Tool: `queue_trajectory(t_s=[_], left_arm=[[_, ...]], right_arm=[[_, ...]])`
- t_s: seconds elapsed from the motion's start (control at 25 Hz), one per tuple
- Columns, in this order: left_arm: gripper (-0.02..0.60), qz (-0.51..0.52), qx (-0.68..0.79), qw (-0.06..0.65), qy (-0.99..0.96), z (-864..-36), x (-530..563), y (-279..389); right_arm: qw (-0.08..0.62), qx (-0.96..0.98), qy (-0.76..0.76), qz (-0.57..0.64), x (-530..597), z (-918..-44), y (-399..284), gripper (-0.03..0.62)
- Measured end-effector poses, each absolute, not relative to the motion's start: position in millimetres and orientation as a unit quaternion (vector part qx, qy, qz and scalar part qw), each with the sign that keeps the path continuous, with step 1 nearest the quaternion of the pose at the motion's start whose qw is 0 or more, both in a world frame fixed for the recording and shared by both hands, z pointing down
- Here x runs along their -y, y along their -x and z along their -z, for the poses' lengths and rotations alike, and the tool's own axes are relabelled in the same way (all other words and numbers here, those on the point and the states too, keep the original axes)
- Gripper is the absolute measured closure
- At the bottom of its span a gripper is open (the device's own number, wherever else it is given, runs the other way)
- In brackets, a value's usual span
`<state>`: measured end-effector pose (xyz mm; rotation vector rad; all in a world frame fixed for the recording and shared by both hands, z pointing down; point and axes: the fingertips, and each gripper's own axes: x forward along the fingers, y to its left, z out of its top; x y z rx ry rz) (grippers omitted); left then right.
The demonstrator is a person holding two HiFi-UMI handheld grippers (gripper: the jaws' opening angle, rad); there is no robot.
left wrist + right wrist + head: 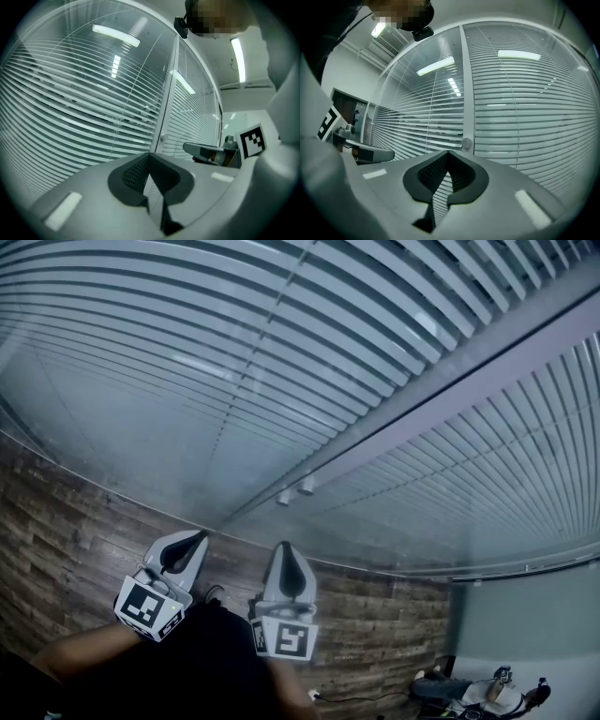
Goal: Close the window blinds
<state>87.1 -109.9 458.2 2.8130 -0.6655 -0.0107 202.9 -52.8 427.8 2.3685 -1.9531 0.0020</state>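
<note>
White horizontal blinds [309,343] hang behind glass panes on both sides of a grey upright frame post [450,381], their slats tilted partly open. Two small round knobs [295,491] sit on the post; one knob [163,137] shows in the left gripper view, and a knob [466,143] shows in the right gripper view. My left gripper [198,537] is shut and holds nothing, a little short of the glass. Beside it my right gripper [284,547] is likewise shut and holds nothing. Both point toward the post, below the knobs and apart from them.
Dark wood-plank floor [66,521] runs along the foot of the glass. A cable and some gear [487,690] lie on the floor at the far right. A person's dark sleeves fill the lower middle of the head view.
</note>
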Motion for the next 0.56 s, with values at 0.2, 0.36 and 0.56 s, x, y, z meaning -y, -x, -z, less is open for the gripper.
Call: queue_trajectory(t_s=[0.2,0.36,0.56], left_arm=[[0.58,0.004,0.236,0.125,-0.964,-457,110,-86],[0.58,0.003,0.241,0.128,-0.962,-462,115,-77],[0.581,0.005,0.247,0.128,-0.96,-461,118,-81]], right_arm=[[0.035,0.638,-0.769,-0.001,55,-425,-204,0.594],[0.034,0.642,-0.766,0.002,60,-427,-195,0.594],[0.033,0.651,-0.758,0.008,63,-421,-196,0.594]])
